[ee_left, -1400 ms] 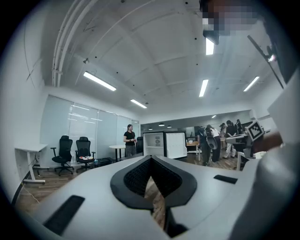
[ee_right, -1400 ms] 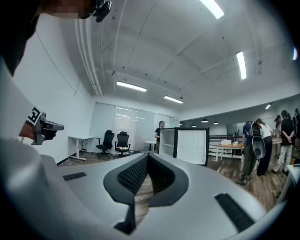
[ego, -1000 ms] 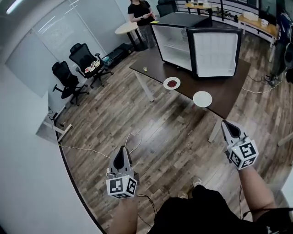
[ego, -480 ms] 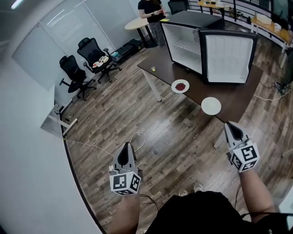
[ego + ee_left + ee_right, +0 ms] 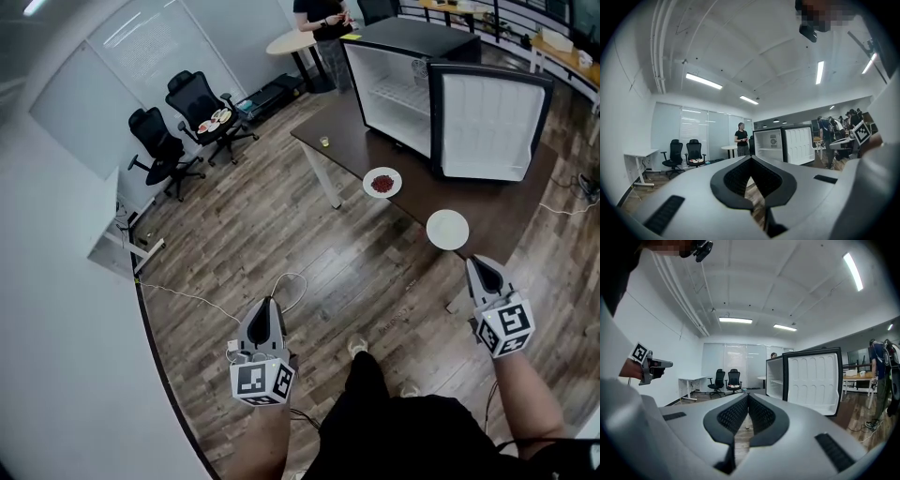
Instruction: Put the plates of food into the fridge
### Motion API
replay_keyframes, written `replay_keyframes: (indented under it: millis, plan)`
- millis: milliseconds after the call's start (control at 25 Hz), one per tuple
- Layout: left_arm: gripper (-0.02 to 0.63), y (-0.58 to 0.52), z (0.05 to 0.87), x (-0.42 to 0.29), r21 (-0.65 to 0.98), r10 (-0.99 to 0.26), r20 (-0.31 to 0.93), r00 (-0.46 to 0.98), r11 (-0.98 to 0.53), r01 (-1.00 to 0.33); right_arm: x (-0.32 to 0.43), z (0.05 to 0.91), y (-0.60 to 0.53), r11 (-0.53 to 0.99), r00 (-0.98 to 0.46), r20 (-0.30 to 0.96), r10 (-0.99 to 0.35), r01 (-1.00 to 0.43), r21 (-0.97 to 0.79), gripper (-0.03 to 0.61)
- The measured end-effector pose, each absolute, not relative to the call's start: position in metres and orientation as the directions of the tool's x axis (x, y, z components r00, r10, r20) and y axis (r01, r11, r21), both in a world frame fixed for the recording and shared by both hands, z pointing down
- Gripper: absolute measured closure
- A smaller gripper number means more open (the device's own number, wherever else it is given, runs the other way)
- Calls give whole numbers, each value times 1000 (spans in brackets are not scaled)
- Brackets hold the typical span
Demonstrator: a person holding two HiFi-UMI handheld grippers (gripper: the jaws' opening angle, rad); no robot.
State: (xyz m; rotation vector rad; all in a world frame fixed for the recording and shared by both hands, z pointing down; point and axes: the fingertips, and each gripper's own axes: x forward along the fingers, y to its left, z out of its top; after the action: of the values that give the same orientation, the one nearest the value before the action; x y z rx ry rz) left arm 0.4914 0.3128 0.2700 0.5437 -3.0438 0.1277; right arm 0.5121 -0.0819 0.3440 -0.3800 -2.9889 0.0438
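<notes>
**Task items**
- Plate with red food (image 5: 382, 182): round, white, with a dark red heap in its middle. It lies on the dark brown table (image 5: 487, 202), close to the near long edge and in front of the fridge's open compartment.
- White plate (image 5: 447, 229): round and plain. It lies toward the table's near corner, in front of the open door (image 5: 487, 127) and apart from the first plate.
- Fridge (image 5: 398, 70): a small unit with a black shell and white lining. It stands on the far part of the table, with its door swung wide toward the near edge.

**Grippers**
- Left gripper (image 5: 271, 303): held over the wood floor, well short of the table. In the left gripper view its tips (image 5: 750, 160) are pressed together with nothing between them.
- Right gripper (image 5: 475, 263): just off the table's near corner, near the white plate but not touching it. Its jaws (image 5: 748, 397) are closed on nothing.

**Hard to make out**
- What, if anything, lies on the white plate cannot be told.
- A small yellow-green object (image 5: 324, 142) at the table's left edge is too small to identify.
- The person (image 5: 323, 14) beside the round table (image 5: 291, 42) is cut off by the top edge of the head view.
- Both table plates are hidden behind the gripper bodies in the two gripper views.

**Containers**
- The fridge interior shows white walls and a wire shelf (image 5: 405, 94).
- The office chair (image 5: 199, 98) carries plates of food (image 5: 214, 119) on its seat. The food is too small to name.
</notes>
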Motion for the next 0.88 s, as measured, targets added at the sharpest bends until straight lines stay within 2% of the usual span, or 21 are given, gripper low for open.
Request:
replay_keyframes:
  millis: [880]
  plan:
    - [610, 353, 278, 171, -69, -487, 101, -868, 867, -494, 246, 351, -23, 991, -972, 196, 131, 130, -18, 573]
